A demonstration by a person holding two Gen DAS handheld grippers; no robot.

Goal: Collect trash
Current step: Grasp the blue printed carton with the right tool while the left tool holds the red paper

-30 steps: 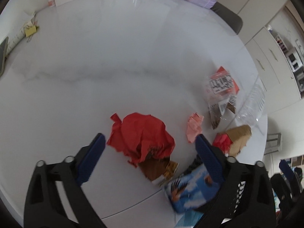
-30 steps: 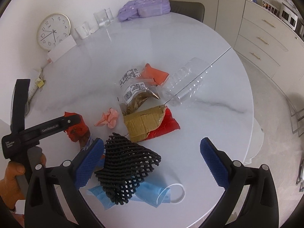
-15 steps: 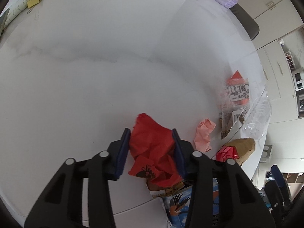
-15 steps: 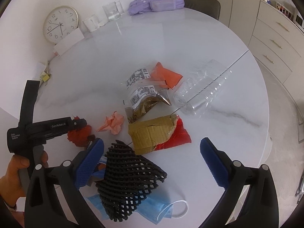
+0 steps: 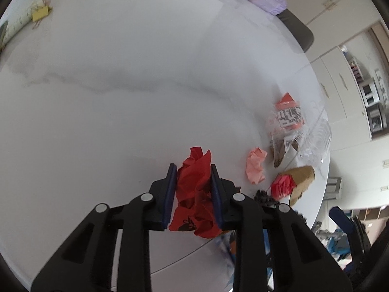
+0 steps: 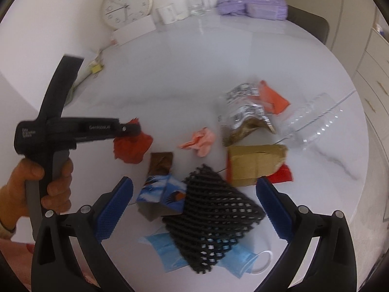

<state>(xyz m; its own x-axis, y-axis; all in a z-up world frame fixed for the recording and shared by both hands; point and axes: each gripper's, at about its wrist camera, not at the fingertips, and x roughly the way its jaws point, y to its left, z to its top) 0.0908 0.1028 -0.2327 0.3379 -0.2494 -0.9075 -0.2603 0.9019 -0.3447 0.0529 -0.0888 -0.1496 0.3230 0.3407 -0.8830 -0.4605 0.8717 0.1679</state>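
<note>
My left gripper (image 5: 193, 187) has its jaws pinching the crumpled red paper (image 5: 194, 194) at lower centre, squeezing it so the wad cannot slip. My right gripper (image 6: 194, 206) hangs with jaws spread above the black foam net (image 6: 214, 221), low over the table (image 6: 194, 68), probably next to be picked.

We see a glossy, marble-veined tabletop (image 6: 199, 77). Between our left gripper's (image 5: 194, 170) matt black plastic arms and ribbed blue pads sits crumpled red paper (image 5: 194, 189), thin and creased. Just right of it lies crumpled pink paper (image 5: 255, 165). Between our right gripper's (image 6: 194, 187) blue pads lies black foam netting (image 6: 214, 216), open-meshed and matt, over a soft blue cloth-like mask (image 6: 158, 243). Beyond are rough brown cardboard (image 6: 252, 163) and clear glossy plastic packaging (image 6: 316, 121).
</note>
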